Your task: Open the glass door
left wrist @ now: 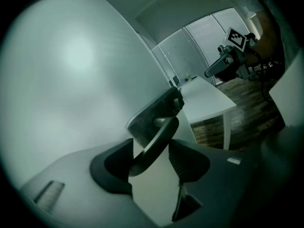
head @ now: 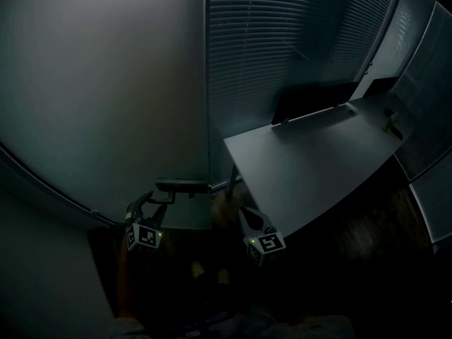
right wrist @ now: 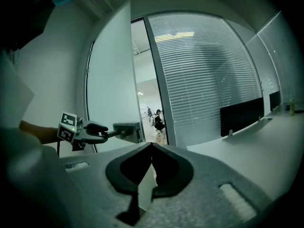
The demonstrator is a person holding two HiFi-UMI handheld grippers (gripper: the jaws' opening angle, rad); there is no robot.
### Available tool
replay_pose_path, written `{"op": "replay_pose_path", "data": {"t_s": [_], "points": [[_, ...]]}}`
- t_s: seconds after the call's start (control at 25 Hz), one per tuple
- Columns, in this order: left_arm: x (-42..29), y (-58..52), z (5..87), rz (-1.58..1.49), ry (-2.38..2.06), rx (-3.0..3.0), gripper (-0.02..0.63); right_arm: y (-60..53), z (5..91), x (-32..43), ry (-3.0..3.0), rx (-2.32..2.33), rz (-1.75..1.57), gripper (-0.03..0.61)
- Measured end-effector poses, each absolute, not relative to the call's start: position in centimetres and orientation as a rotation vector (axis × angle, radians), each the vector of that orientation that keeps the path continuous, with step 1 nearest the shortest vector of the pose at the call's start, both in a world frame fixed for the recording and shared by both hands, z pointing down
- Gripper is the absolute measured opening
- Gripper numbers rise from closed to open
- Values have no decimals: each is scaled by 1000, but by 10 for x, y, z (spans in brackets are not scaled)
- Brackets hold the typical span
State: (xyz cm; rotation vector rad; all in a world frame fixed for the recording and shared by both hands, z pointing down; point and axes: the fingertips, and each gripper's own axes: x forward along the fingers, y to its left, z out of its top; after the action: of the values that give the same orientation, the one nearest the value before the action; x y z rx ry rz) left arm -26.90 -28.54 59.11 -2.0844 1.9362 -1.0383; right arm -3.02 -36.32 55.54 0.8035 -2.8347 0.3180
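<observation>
The room is dim and grey. At the far left stands the frosted glass door (head: 106, 83), a large pale pane that fills the left half of the head view. It is partly open. In the right gripper view, a narrow gap (right wrist: 151, 103) shows between its edge and the frame, and a bright corridor lies behind it with some small figures of persons.

Low on the door's edge sits the lever handle (left wrist: 161, 132) on its dark lock housing (left wrist: 154, 110). The left gripper (left wrist: 151, 151) has its jaws clenched on this lever. The lever crosses between them on a slant, its free end against the left pad and its shaft against the tip of the right one.

Just to the right, well below the desk edge, the right gripper (right wrist: 152, 148) hangs free. Its jaw tips meet and there is nothing between them.

Behind it rises a glass wall covered with horizontal blinds (head: 282, 41). Before the blinds stands a pale desk (head: 311, 161) on thin legs, its top almost bare. A black screen panel (head: 311, 99) stands along its back edge, and a small greenish object (head: 390, 123) stands near its far right end, too small to name.

Under and beside the desk the floor (head: 367, 224) is of dark wood planks. At the far right, frosted partition panels (head: 424, 62) close the room.
</observation>
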Motion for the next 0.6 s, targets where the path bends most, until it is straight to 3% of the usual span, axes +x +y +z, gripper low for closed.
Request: {"op": "replay_pose_path", "data": {"t_s": [0.6], "points": [[-255,-236,601,-1034,1869,-2147,233,-295,557,-11,-2799,939,287,3]]}}
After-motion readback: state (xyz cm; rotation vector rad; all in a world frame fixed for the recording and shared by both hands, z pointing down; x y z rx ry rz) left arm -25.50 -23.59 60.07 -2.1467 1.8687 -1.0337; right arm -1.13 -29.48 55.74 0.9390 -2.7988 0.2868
